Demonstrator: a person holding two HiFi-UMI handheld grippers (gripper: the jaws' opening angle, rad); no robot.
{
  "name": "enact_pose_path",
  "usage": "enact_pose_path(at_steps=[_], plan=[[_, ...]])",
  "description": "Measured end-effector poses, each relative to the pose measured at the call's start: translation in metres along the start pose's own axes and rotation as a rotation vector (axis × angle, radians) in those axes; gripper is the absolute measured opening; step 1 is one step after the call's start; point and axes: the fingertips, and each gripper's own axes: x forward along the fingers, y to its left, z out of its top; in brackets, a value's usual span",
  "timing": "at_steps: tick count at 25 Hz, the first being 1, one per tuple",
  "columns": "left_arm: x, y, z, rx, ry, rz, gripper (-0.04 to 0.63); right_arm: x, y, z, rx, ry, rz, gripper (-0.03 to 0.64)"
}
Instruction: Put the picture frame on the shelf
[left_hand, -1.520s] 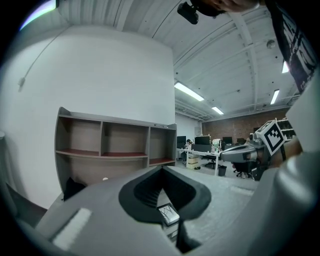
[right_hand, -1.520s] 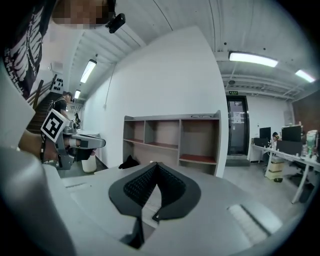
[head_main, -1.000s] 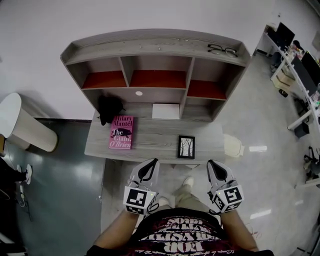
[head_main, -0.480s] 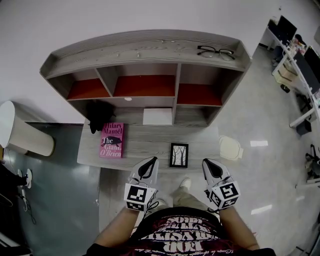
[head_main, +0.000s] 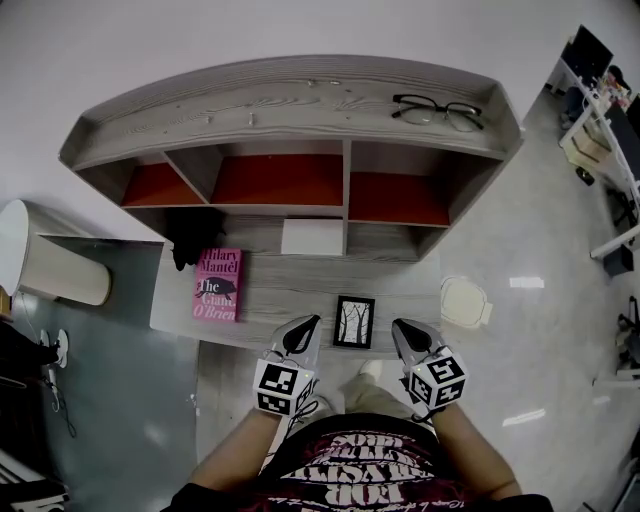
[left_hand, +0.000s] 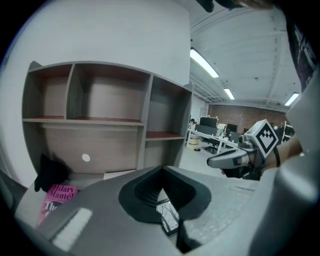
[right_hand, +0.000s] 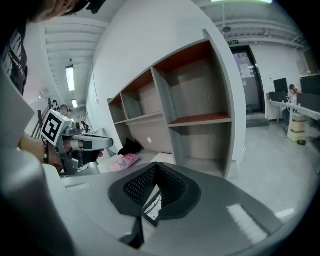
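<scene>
Left gripper (head_main: 307, 327) and right gripper (head_main: 402, 330) closed, empty (picture frame (head_main: 354, 322) between them).

Bright, even office lighting; strong fisheye warp, dark corners.

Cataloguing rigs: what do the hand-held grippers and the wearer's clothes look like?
The left hand-held gripper and right hand-held gripper match: pale grey tapered shells, black ribbed pads, a white cube with black square markers behind each. No cables show. The person wears a dark top with pink lettering.
</scene>
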Motion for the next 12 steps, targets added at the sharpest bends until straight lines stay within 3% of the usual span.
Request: enact_pose_path(at_steps=[12], plan=[[0.071, 0.016, -0.081, -0.030, 0.230, 0.013, 0.000, 0.059, -0.049, -0.070, 0.105, 0.258, 0.032, 0.029]])
